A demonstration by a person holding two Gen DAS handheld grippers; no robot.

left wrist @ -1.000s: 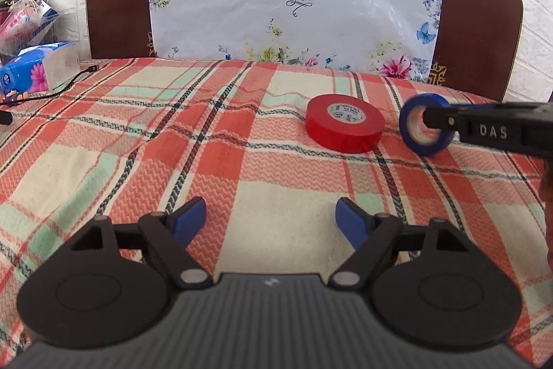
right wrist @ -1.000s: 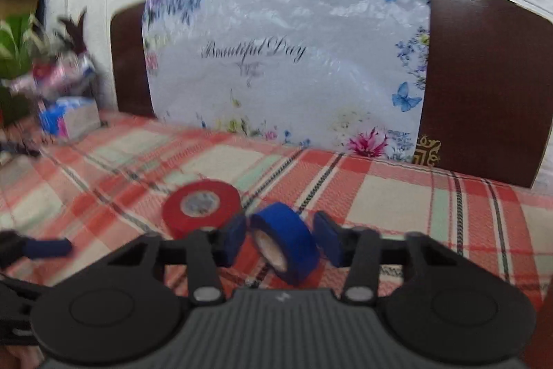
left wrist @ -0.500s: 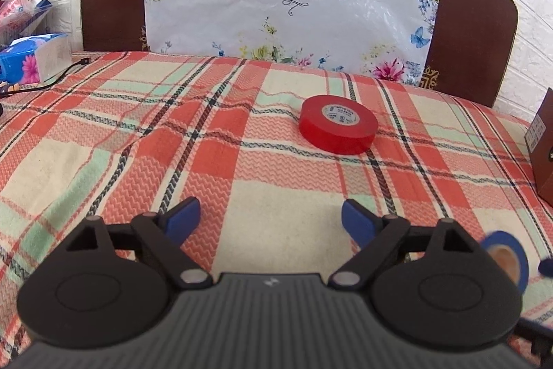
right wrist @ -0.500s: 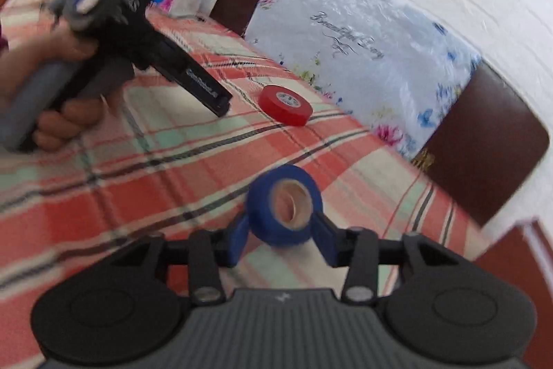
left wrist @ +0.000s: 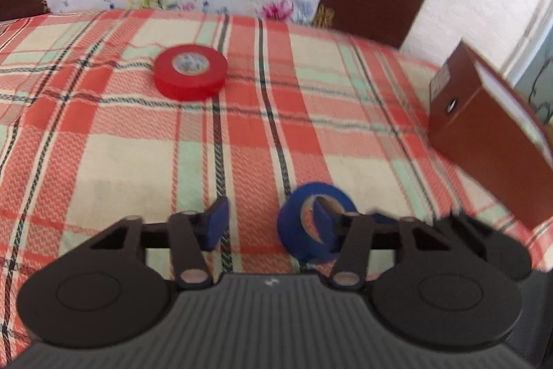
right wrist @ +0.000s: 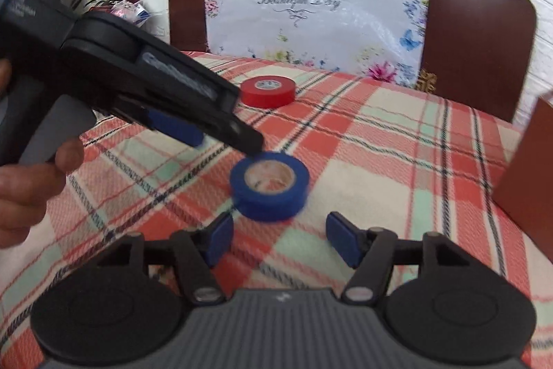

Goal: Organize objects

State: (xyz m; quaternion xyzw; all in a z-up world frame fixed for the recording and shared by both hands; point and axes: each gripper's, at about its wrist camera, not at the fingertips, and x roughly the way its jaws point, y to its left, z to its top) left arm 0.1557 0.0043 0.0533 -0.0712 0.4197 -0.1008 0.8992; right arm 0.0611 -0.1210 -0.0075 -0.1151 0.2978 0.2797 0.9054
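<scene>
A blue tape roll (right wrist: 269, 184) lies just ahead of my open right gripper (right wrist: 280, 239), free of its pads. In the left wrist view the blue roll (left wrist: 293, 224) sits at my left gripper's right finger, whose blue pad (left wrist: 325, 224) shows inside the roll's hole. My left gripper (left wrist: 271, 225) is open; in the right wrist view its finger tip (right wrist: 249, 141) touches the roll's far rim. A red tape roll (left wrist: 190, 72) lies flat farther back on the plaid cloth; it also shows in the right wrist view (right wrist: 268, 91).
A brown cardboard box (left wrist: 490, 134) stands at the right edge of the table, also seen in the right wrist view (right wrist: 528, 175). A chair with a floral plastic cover (right wrist: 311, 13) stands behind the table. A plant and packets (right wrist: 124, 6) sit at the far left.
My right gripper has opened and let go of the blue roll, which now lies on the cloth. My left gripper has swung right, and its right finger now sits in the roll's hole.
</scene>
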